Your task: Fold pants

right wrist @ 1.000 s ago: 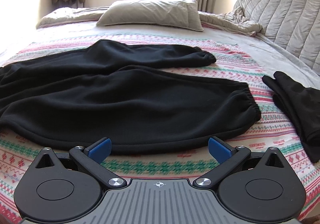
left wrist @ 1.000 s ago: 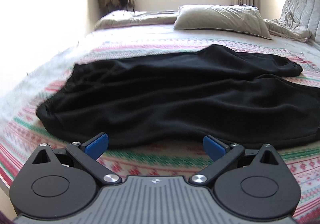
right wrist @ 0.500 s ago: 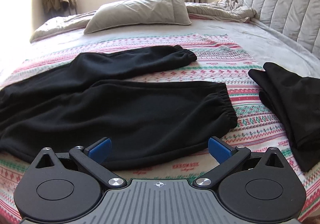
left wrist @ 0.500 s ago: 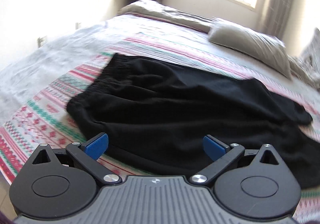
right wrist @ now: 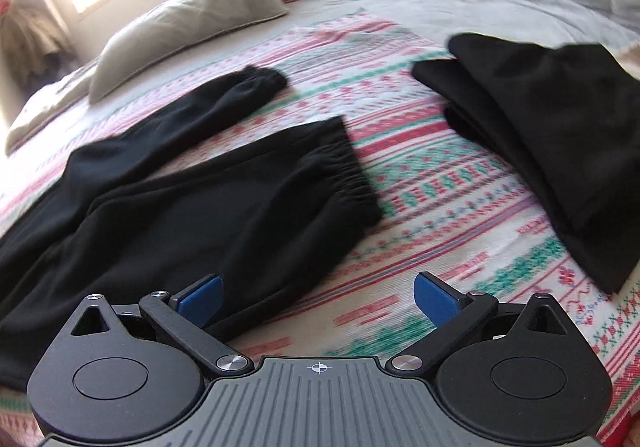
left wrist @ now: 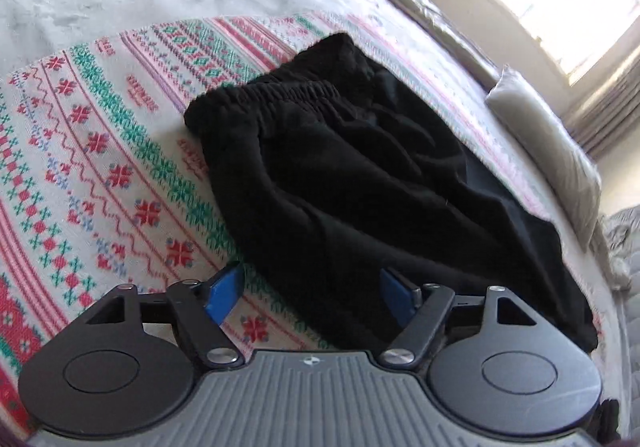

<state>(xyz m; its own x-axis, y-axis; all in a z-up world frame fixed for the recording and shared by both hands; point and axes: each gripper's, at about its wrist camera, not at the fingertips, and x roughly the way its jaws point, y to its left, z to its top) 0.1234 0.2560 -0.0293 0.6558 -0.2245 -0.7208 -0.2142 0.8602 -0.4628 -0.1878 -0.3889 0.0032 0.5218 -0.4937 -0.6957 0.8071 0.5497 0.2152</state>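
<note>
Left tool [left wrist: 310, 289] closing (over pants [left wrist: 360, 175])

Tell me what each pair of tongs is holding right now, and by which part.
Nothing is held. The left tongs have just been closing around the pants' side edge near the waistband, without pinching it yet. The right tongs are open over the near leg.

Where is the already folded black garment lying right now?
In the right wrist view, the folded black garment lies on the patterned blanket at the right side, apart from the spread pants, whose near cuff ends to its left.
</note>
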